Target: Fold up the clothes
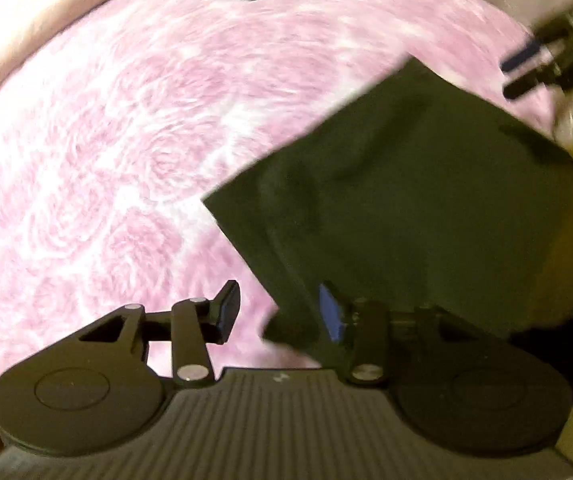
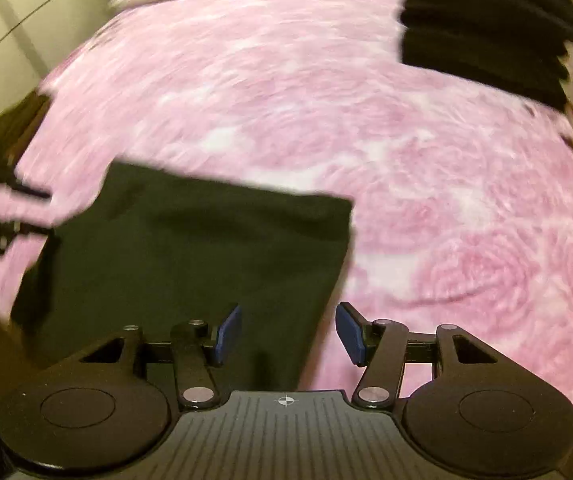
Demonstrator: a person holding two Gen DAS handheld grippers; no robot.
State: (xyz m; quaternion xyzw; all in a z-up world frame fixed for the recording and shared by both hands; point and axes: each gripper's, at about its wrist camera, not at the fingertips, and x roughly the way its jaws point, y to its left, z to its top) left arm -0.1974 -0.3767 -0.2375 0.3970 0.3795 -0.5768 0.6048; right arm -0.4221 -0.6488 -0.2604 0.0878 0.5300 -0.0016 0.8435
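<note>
- folded dark green garment [image 2: 190,248] lies flat on the pink rose-print blanket [image 2: 426,184].
- left gripper [image 1: 282,312] part open, garment corner between its pads, unpinched.
- right gripper [image 2: 288,332] part open, empty, over the garment's edge.
- stack of folded dark clothes [image 2: 486,28] lies well apart on the blanket.

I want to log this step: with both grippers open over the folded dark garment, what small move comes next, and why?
Probably lift both clear: the dark green garment lies folded flat on the pink rose blanket, left gripper and right gripper gripping nothing.
</note>
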